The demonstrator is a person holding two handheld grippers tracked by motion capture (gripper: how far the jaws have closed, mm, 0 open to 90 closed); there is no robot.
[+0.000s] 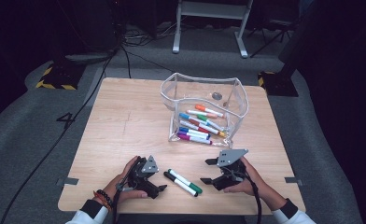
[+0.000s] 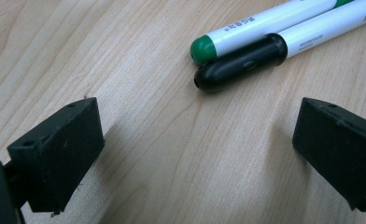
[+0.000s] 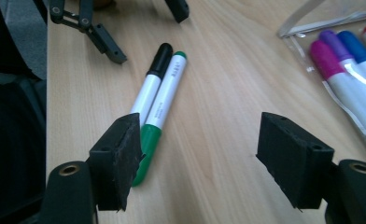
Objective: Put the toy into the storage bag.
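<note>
- Near the table's (image 1: 125, 116) front edge, the green marker (image 1: 186, 179) and black marker (image 1: 179, 184) lie touching, side by side.
- Left gripper (image 1: 154, 186) and right gripper (image 1: 208, 171) flank them, jaws wide apart, holding nothing.
- Bare wood separates them from the clear pouch (image 1: 237, 100).

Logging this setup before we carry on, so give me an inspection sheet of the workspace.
Surface: wooden table, bare apart from the items below.
Job's things: black marker and green marker lie side by side, touching, between the grippers; clear pouch stands open with more markers inside.
Clutter: nothing seen.
Grippers: left gripper and right gripper both open, holding nothing, low over the table.
Cables: one trails from each gripper; others cross the floor.
Surroundings: grey floor, white stand legs, dark beyond.
</note>
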